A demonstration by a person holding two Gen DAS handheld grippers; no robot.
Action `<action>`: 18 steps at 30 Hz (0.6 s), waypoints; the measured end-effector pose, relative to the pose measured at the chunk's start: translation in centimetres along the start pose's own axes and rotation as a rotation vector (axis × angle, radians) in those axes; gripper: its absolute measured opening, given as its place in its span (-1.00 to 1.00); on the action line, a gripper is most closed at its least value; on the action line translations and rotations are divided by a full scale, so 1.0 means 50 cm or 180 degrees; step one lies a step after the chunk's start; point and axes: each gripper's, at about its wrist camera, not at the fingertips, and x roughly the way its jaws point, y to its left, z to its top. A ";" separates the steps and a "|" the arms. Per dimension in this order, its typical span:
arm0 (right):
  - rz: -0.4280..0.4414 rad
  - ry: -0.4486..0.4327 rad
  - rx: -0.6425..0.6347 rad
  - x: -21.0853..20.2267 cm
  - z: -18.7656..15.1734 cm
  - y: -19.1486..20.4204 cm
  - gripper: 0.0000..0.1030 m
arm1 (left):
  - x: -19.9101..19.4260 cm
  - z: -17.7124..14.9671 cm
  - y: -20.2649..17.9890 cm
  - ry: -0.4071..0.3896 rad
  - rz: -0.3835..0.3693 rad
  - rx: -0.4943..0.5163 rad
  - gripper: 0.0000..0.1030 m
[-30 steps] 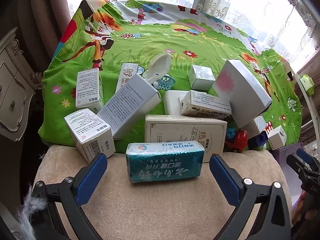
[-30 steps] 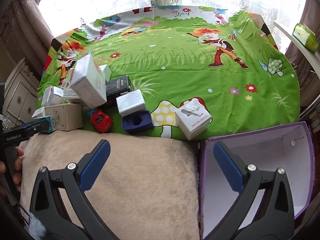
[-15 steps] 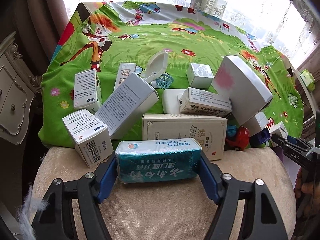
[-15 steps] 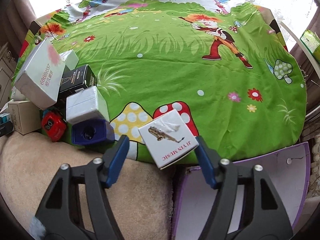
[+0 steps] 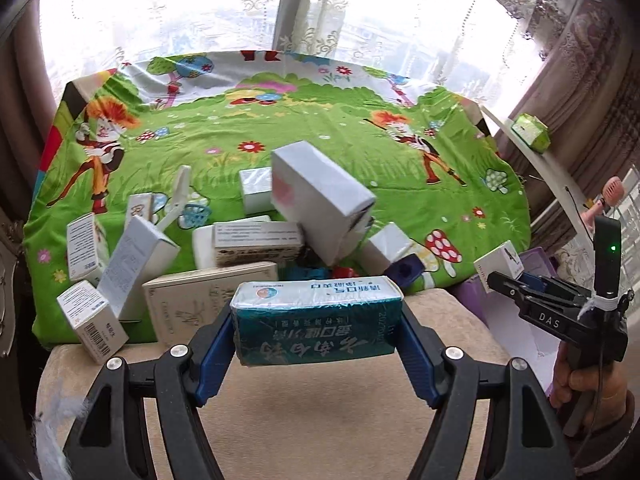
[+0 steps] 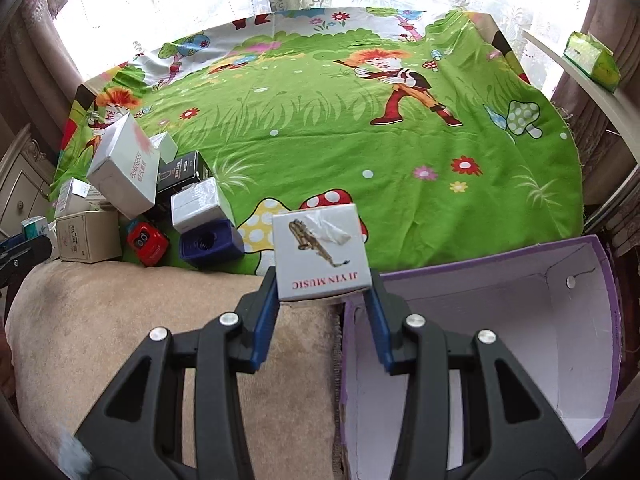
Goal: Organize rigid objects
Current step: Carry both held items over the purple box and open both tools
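Observation:
My left gripper [image 5: 316, 332] is shut on a teal box [image 5: 318, 322] and holds it lifted above the beige cushion [image 5: 320, 420]. My right gripper [image 6: 322, 300] is shut on a white "JI YIN MUSIC" box [image 6: 320, 252], lifted at the left rim of the open purple box [image 6: 480, 340]. The right gripper also shows in the left wrist view [image 5: 520, 284] with the white box [image 5: 498, 264]. A pile of white and beige cartons [image 5: 224, 240] lies on the green cartoon cloth [image 6: 360, 140].
A large tilted white box [image 5: 320, 200], a red toy [image 6: 148, 240], a blue block [image 6: 210, 242] and a black box [image 6: 182, 170] sit near the cloth's front edge. A white shelf with a green packet [image 6: 592, 60] is at the right. A cabinet [image 6: 20, 184] stands left.
Both grippers closed on their boxes and lifted them. The left one raised the teal box off the cushion; the right one carried the white box toward the purple box.

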 end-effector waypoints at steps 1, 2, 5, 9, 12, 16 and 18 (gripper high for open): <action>-0.0016 -0.0019 0.0039 -0.013 -0.009 -0.009 -0.11 | 0.005 0.002 -0.022 0.0012 -0.0078 0.0074 0.44; -0.0040 -0.0040 0.0074 -0.024 -0.014 -0.018 -0.12 | 0.010 0.004 -0.044 0.0032 -0.0152 0.0147 0.44; -0.0106 -0.0090 0.0192 -0.062 -0.043 -0.052 -0.11 | 0.019 0.006 -0.111 0.0083 -0.0398 0.0366 0.44; -0.0269 -0.0098 0.0340 -0.103 -0.084 -0.101 -0.11 | 0.021 0.003 -0.204 0.0105 -0.0784 0.0655 0.44; -0.0374 -0.0094 0.0465 -0.130 -0.113 -0.138 -0.11 | 0.022 -0.008 -0.269 0.0154 -0.1230 0.0902 0.46; -0.0499 -0.0048 0.0654 -0.149 -0.140 -0.182 0.27 | 0.020 -0.025 -0.305 0.0227 -0.1472 0.1018 0.71; -0.0544 -0.0117 0.0741 -0.159 -0.147 -0.194 0.58 | 0.026 -0.029 -0.299 0.0258 -0.1389 0.1036 0.71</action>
